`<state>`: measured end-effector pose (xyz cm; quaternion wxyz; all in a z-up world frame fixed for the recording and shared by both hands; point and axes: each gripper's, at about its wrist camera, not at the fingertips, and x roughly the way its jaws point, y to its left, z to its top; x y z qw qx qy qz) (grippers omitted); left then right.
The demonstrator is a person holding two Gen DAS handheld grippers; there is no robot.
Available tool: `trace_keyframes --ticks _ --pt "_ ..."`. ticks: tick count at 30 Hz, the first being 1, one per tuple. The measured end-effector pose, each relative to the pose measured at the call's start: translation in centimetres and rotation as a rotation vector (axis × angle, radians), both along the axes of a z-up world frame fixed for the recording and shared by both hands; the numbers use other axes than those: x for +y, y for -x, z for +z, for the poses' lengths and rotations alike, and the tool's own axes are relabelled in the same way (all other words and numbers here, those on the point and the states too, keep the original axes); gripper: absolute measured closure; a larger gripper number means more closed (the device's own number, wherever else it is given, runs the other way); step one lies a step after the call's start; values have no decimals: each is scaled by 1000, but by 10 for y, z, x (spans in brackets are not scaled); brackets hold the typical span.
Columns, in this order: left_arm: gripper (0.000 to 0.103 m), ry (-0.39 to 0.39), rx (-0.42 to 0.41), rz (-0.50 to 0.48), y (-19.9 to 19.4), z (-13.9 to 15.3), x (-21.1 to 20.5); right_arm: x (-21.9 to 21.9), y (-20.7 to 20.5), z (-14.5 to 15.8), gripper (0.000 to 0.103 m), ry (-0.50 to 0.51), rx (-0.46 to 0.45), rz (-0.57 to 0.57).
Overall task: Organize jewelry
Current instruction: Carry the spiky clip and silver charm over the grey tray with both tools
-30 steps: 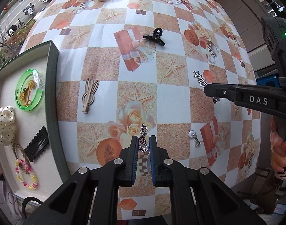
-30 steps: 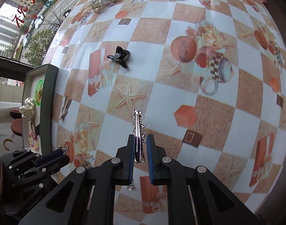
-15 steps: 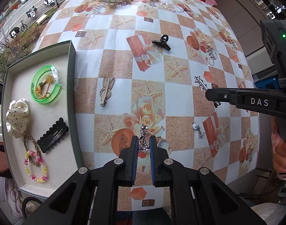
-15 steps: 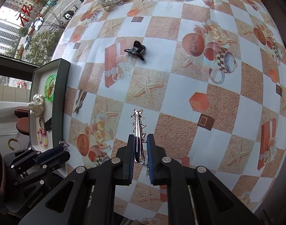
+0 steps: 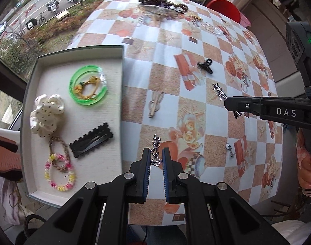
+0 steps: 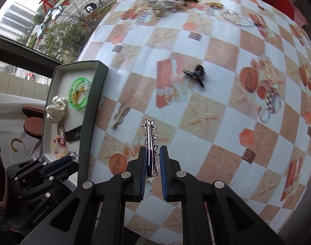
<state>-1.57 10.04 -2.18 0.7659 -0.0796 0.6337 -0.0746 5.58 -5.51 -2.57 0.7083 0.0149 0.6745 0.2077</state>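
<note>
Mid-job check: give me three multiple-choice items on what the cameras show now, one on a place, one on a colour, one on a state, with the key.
1. Where does the black hair clip with the zigzag edge lie?
A. In the tray
B. On the tablecloth beside the tray
C. In the right tool

2. What colour is the ring in the tray?
A. Red
B. Green
C. Blue

3. What does the left tool hold?
A. Nothing
B. The small black claw clip
C. A silver chain piece

Key:
1 A, it rests on the tray's pale floor below the white spotted bow.
2 B, it is bright clear green.
3 C, the silver piece sits between its blue pads, while the right tool holds a silver star clip.
</note>
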Motion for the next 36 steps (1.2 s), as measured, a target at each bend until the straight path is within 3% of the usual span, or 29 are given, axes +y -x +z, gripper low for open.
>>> trace_keyframes --ticks 17,36 --pt "88 -30 -11 247 36 1 97 126 0 8 90 -49 -31 258" --pt "88 -91 31 416 51 -38 164 198 17 -16 90 -55 22 376"
